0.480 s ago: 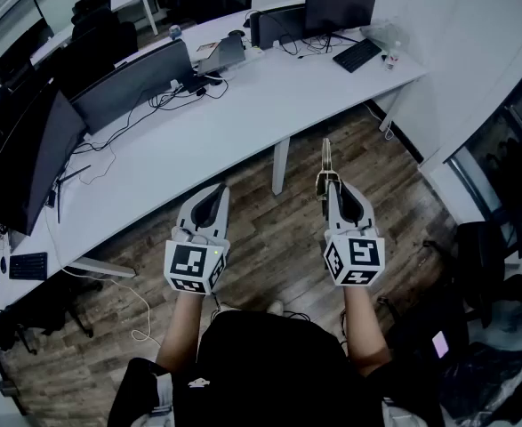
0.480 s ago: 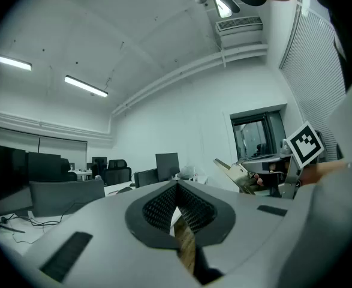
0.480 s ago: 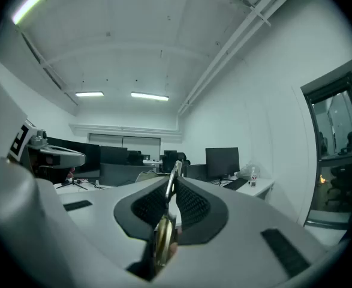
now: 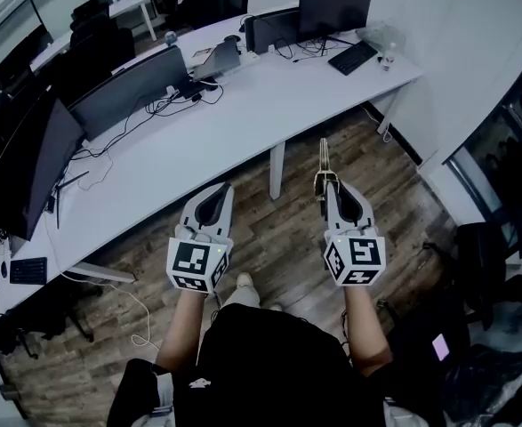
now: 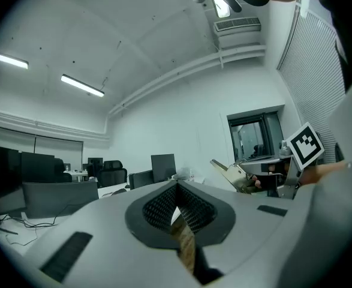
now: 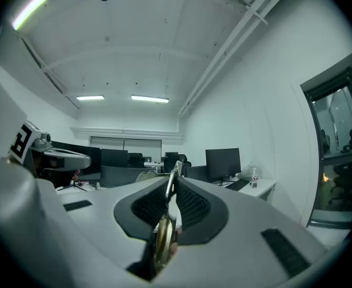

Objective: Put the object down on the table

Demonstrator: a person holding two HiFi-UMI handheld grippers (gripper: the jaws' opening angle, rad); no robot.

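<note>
The right gripper [image 4: 326, 183] is clamped on a flat brass-coloured metal piece [image 4: 325, 160]. In the right gripper view the ribbed black pads [image 6: 190, 206] press on its rounded, dull-gold lower part [image 6: 162, 236]. A thin, straight blade runs up and out past the jaw tips. In the head view that slender blade points forward from the tips. It hangs in the air over the brown wood-plank floor [image 4: 283, 229], near the front edge of the long smooth white table [image 4: 243, 118] but not on it.

The left gripper [image 4: 222, 191] has its jaws together. In the left gripper view [image 5: 176, 186] the grey moulded shells meet at the tips around a dark mesh-textured hollow, and nothing sticks out beyond them. A narrow brownish strip shows low in the slit, and I cannot tell what it is.

Both grippers are matte grey plastic, each with a white cube of black square markers at its rear, one on the left [image 4: 196, 267] and one on the right [image 4: 354, 261]. They are held side by side, level and apart, pointing ahead toward the table. Bare forearms reach out behind them from a black top.

On the table stand flat black monitors [image 4: 336, 5], a black keyboard [image 4: 357, 56] and loose dark cables [image 4: 176, 96].
</note>
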